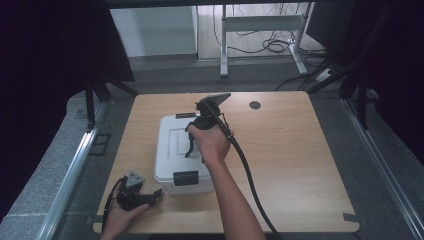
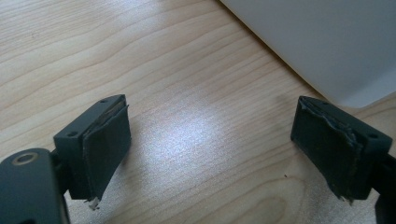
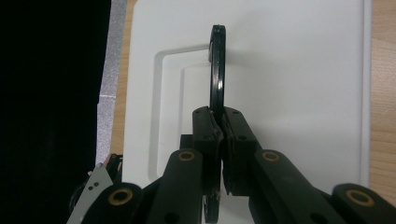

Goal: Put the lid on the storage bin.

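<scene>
A white box (image 1: 170, 150) with a lid stands on the wooden table (image 1: 285, 145). A black carrying handle (image 3: 217, 70) stands upright over the lid (image 3: 289, 70), and my right gripper (image 3: 220, 126) is shut on it from above. In the high view the right gripper (image 1: 193, 142) sits over the lid's middle. My left gripper (image 1: 154, 196) rests low on the table by the box's front left corner, pointing right. Its jaws are wide open with bare tabletop between them (image 2: 210, 123), and the box's corner (image 2: 317, 42) lies just beyond them.
A black latch (image 1: 185, 178) sits on the box's front wall and another latch (image 1: 185, 115) at its back. A dark round hole (image 1: 255, 105) marks the table's far side. The right gripper's cable (image 1: 250, 180) trails toward the front edge. Desk legs and cables stand beyond the table.
</scene>
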Demonstrator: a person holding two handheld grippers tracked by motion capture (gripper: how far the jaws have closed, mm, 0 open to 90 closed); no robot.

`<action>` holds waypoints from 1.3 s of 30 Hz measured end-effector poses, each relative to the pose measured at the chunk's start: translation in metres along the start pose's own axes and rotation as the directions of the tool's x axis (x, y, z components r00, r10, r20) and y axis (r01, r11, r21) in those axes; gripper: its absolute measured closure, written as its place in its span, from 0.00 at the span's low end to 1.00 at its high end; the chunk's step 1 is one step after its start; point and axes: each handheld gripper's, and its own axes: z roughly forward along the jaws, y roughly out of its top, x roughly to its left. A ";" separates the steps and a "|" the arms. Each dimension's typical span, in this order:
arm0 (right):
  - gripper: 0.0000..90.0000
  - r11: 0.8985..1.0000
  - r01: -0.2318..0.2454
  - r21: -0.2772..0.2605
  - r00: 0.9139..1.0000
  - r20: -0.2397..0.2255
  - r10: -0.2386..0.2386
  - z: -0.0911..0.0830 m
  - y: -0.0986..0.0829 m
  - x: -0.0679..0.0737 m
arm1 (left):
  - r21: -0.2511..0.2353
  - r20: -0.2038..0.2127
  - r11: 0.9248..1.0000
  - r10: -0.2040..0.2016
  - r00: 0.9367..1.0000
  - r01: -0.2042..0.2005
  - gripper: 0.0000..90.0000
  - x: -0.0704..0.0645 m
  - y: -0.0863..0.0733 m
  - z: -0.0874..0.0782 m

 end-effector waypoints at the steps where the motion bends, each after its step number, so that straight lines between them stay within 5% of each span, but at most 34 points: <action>1: 0.95 1.000 0.000 -0.001 1.000 -0.004 0.000 0.000 0.000 0.000 | 0.000 0.000 1.000 0.000 1.000 0.000 0.13 0.000 0.000 0.000; 4: 0.93 1.000 0.024 -0.004 1.000 -0.009 -0.024 0.000 0.000 0.000 | 0.000 0.000 1.000 0.000 1.000 0.000 0.13 0.000 0.000 0.000; 9: 0.72 0.992 0.112 -0.053 0.993 -0.037 -0.114 -0.005 -0.001 -0.001 | 0.000 0.000 1.000 0.000 1.000 0.000 0.13 0.000 0.000 0.000; 16: 0.53 0.960 0.234 -0.155 0.966 -0.072 -0.247 -0.028 -0.005 -0.015 | 0.002 0.001 1.000 0.002 1.000 -0.002 0.13 0.000 0.000 0.000; 22: 0.50 0.946 0.250 -0.208 0.957 -0.094 -0.274 -0.046 -0.014 -0.052 | 0.003 0.001 1.000 0.002 1.000 -0.002 0.13 0.000 0.000 0.000; 28: 0.49 0.939 0.235 -0.252 0.957 -0.109 -0.269 -0.063 -0.027 -0.094 | 0.003 0.001 1.000 0.002 1.000 -0.002 0.13 0.000 0.000 0.000; 35: 0.46 0.932 0.219 -0.288 0.959 -0.110 -0.260 -0.072 -0.045 -0.133 | 0.000 0.001 1.000 0.002 1.000 -0.002 0.13 0.000 0.000 0.000; 39: 0.43 0.919 0.243 -0.311 0.951 -0.110 -0.288 -0.073 -0.061 -0.153 | 0.000 0.000 1.000 0.001 1.000 -0.001 0.13 0.000 0.000 0.000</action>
